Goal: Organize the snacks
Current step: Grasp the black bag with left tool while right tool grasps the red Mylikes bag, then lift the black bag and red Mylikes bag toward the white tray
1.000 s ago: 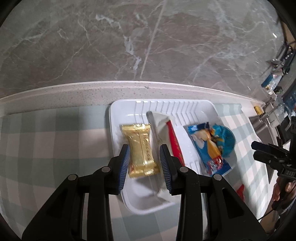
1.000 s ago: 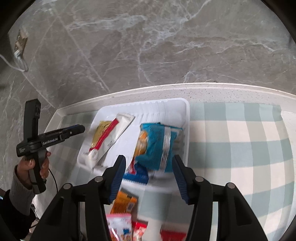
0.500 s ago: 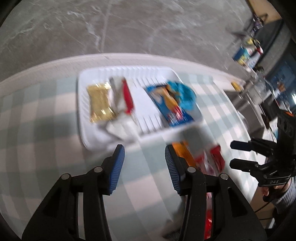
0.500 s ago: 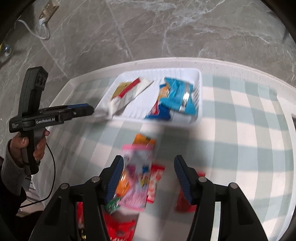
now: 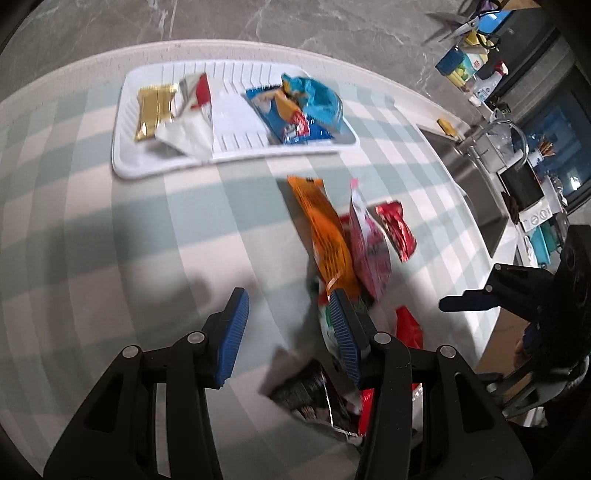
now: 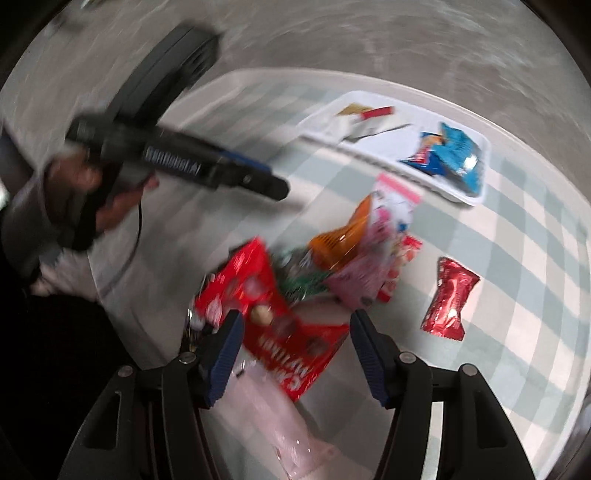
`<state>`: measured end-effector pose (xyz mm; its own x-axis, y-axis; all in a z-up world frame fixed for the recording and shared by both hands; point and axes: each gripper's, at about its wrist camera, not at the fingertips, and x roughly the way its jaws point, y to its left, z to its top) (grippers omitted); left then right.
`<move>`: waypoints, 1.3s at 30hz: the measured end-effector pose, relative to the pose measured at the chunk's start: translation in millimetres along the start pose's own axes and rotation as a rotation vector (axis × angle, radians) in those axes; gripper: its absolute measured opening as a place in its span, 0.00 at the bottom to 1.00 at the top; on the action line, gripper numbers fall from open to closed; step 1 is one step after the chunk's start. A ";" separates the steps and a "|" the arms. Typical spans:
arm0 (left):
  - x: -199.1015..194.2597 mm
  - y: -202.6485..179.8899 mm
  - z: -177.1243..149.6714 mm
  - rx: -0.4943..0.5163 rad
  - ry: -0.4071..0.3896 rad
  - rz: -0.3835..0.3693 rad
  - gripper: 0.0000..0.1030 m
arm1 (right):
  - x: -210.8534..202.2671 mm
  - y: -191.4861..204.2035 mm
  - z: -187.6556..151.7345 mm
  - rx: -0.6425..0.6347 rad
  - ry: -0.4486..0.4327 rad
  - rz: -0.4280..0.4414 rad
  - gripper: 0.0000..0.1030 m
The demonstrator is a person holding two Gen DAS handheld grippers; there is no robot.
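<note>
A white tray (image 5: 236,122) lies far across the checked cloth and holds a gold packet (image 5: 155,110), a white-and-red packet (image 5: 192,110) and blue packets (image 5: 299,107). Nearer lies a loose pile: an orange packet (image 5: 325,236), a pink packet (image 5: 369,254), a small red packet (image 5: 397,229) and a dark packet (image 5: 314,391). My left gripper (image 5: 288,299) is open over bare cloth at the pile's left edge, holding nothing. My right gripper (image 6: 295,317) hovers above a large red packet (image 6: 258,306). Its jaws are opening and its pads are off the packet.
A pale pink bag (image 6: 280,424) lies under the right gripper. A sink (image 5: 476,192) and cluttered counter with bottles (image 5: 465,66) sit to the right. The marble wall (image 5: 295,22) stands behind the tray. A hand (image 6: 110,206) holds the left gripper's handle.
Both grippers have drawn back from the tray to the loose pile. The left one stood around the gold packet, which stays in the tray. Both jaws stand wider now.
</note>
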<state>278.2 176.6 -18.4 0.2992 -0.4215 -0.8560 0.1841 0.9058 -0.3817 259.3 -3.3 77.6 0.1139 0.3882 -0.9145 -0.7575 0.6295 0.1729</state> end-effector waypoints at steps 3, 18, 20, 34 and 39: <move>-0.3 1.5 -5.1 -0.019 0.006 -0.007 0.42 | 10.1 13.3 -0.6 -0.093 0.028 -0.049 0.61; -12.7 0.7 -42.0 -0.142 0.019 0.058 0.42 | 46.1 22.8 -4.7 -0.282 0.045 -0.040 0.39; -16.3 -4.9 -51.0 -0.168 0.017 0.059 0.43 | 40.5 14.9 -6.4 -0.246 0.021 -0.007 0.37; 7.1 -47.3 -93.2 -0.231 0.097 0.133 0.43 | -3.2 -35.2 -31.0 0.007 -0.107 0.143 0.35; 25.4 -55.7 -100.0 -0.245 0.133 0.154 0.44 | -5.0 -40.6 -40.0 0.056 -0.116 0.138 0.35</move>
<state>181.9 119.8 -53.7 0.1783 -0.2838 -0.9422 -0.0893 0.9489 -0.3028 263.8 -57.8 60.5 0.0874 0.5462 -0.8331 -0.7342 0.6006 0.3167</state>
